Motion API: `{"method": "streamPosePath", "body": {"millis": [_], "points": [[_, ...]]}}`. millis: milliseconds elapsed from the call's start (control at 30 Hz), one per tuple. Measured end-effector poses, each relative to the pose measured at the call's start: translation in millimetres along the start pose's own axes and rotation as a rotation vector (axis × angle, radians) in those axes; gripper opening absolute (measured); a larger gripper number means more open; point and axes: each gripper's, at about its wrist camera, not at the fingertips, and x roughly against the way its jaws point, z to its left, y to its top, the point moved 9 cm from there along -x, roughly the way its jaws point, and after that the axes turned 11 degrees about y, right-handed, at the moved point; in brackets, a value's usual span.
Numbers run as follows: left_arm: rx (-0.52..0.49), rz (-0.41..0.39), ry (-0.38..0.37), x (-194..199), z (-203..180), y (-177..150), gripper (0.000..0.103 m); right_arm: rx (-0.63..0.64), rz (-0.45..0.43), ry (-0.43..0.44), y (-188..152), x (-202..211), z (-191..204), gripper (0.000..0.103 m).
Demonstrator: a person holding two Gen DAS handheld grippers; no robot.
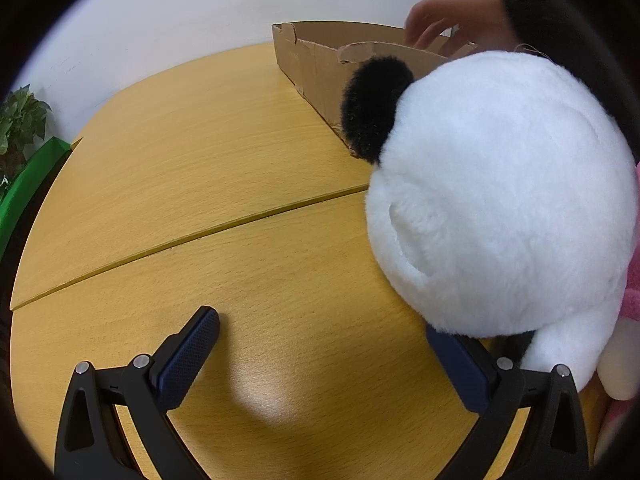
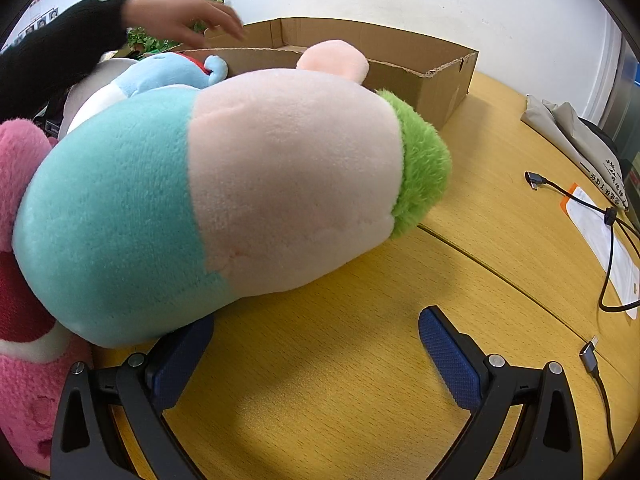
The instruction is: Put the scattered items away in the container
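Left gripper [image 1: 320, 344] hovers low over the wooden worktop [image 1: 192, 184], fingers spread wide, nothing between them. Its right finger [image 1: 460, 364] sits just under the edge of a white panda plush [image 1: 500, 200], possibly touching; can't tell for sure. The panda's black ear [image 1: 374, 108] points toward the cardboard box [image 1: 316, 64], which stands on the worktop behind it, open top, torn rim. A bare hand [image 1: 448, 20] in a dark sleeve reaches over the box's far end. A bit of pink plush [image 1: 632, 292] shows at the right edge, beside the panda.

Right gripper [image 2: 316, 340] also low over the worktop [image 2: 400, 320], fingers wide apart, empty. Its left finger [image 2: 180, 360] is partly tucked under a big plush with teal and pale pink body [image 2: 224, 200] and green fuzzy end [image 2: 424, 172]; this lies on the worktop in front of the box [image 2: 424, 72], not inside. A pink plush [image 2: 20, 320] lies at the left, pressed against the teal one. A light blue plush [image 2: 168, 72] sits behind, near the box's front wall. The hand [image 2: 188, 20] hovers above the box's left end.

To the right on the worktop: black cables [image 2: 608, 248], a white packet with orange edge [image 2: 600, 232], and grey cloth [image 2: 568, 132], well apart from the plush pile. All plushes are outside the box.
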Motion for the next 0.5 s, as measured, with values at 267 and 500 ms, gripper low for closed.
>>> {"method": "streamPosePath", "body": {"millis": [267,500], "points": [[0.034,0.007,0.025,-1.4,0.1,2.7,0.103,-0.001,0.0,-0.001,0.0,0.2,-0.6,0.103],[0.034,0.007,0.025,-1.0,-0.3,3.0,0.103,-0.002,-0.001,-0.001,-0.1,0.5,-1.4,0.103]]}}
